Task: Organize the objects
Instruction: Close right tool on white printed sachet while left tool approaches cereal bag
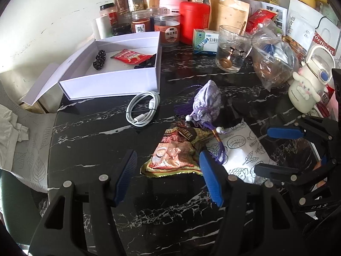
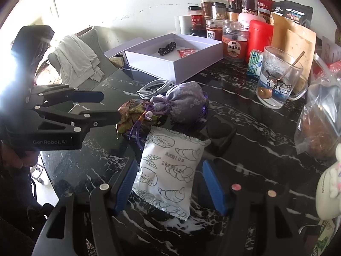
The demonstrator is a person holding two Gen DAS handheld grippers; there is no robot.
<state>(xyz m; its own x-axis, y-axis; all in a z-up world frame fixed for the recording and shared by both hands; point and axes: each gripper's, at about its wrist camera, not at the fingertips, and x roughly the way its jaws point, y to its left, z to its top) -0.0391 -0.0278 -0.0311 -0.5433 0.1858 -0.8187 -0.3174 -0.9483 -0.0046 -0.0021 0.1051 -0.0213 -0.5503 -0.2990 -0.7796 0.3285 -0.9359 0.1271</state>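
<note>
On the black marble table lie a colourful snack packet, a purple drawstring pouch, a white bread packet and a coiled white cable. My left gripper is open, its fingers either side of the snack packet. My right gripper is open, its fingers either side of the bread packet. A white open box holds black beads and a red sachet.
Jars, a red canister, pouches and a medicine box crowd the back. A glass mug with a spoon, a plastic bag and a white cartoon bottle stand at the right. A chair with cloth is beyond the table's left edge.
</note>
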